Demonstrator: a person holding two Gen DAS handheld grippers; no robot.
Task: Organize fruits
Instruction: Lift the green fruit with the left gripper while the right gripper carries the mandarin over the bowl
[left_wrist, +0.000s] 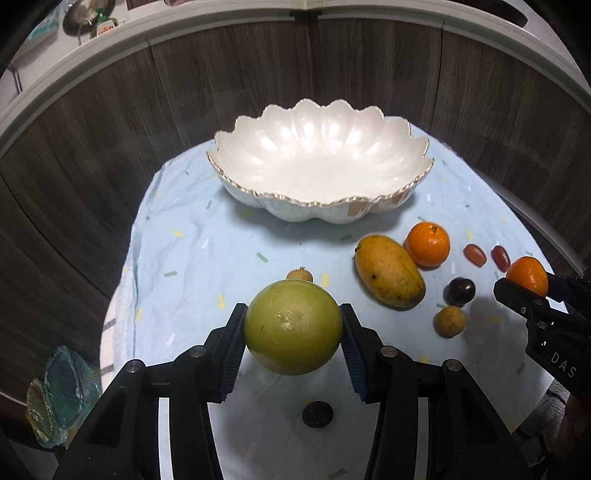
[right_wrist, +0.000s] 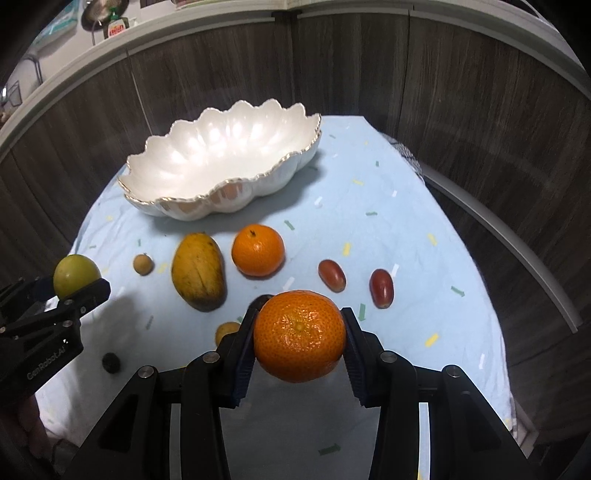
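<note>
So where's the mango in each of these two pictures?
Left wrist view: mango lies right of centre, beside an orange on the cloth.
Right wrist view: mango lies left of centre, left of that orange.
Shared landmark: the white bowl behind it.

One scalloped white bowl (right_wrist: 221, 162) stands on the cloth. There are two oranges: one on the cloth (right_wrist: 258, 250) and one lifted (right_wrist: 300, 335). One mango (right_wrist: 198, 271), one round green-yellow fruit (left_wrist: 292, 326), and two red oblong fruits (right_wrist: 331, 275) (right_wrist: 382, 288) show. Two small tan round fruits (left_wrist: 449, 321) (left_wrist: 299, 274) lie there, with one dark purple round fruit (left_wrist: 459, 291) and one small black wrinkled item (left_wrist: 317, 414).
</note>
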